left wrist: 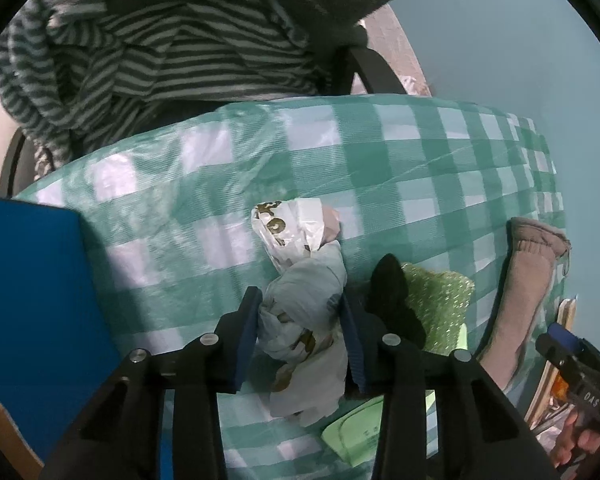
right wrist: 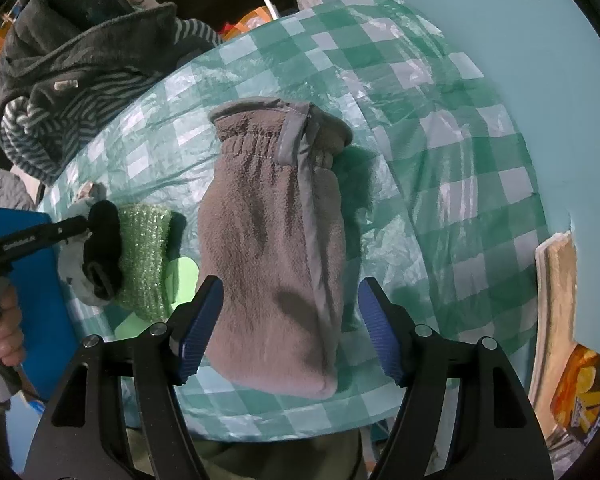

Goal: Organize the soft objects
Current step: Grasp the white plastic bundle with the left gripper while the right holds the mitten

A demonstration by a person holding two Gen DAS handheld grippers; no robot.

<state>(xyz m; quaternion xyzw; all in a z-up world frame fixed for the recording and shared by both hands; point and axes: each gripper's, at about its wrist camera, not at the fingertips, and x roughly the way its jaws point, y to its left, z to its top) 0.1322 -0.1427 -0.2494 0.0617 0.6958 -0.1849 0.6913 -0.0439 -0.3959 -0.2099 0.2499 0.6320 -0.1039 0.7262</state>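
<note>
My left gripper [left wrist: 300, 320] is shut on a crumpled white plastic bag [left wrist: 304, 300] with gold print, which rests on the green-and-white checked cloth [left wrist: 380, 160]. A black soft item [left wrist: 392, 292] and a green sparkly sponge [left wrist: 440, 300] lie just right of it. My right gripper [right wrist: 290, 320] is open, its pads on either side of a grey fleece mitten [right wrist: 276, 240] lying on the checked cloth [right wrist: 440, 160]. The mitten also shows in the left wrist view [left wrist: 528, 272]. The sponge [right wrist: 144, 256] and black item [right wrist: 104, 248] lie left of the mitten.
A striped grey garment [left wrist: 160, 60] is piled on a chair behind the cloth. A blue board [left wrist: 32, 300] stands at the left. A pale green pouch [left wrist: 360, 436] lies near the sponge. Flat boards [right wrist: 556, 312] lean at the right by a light blue wall [right wrist: 500, 20].
</note>
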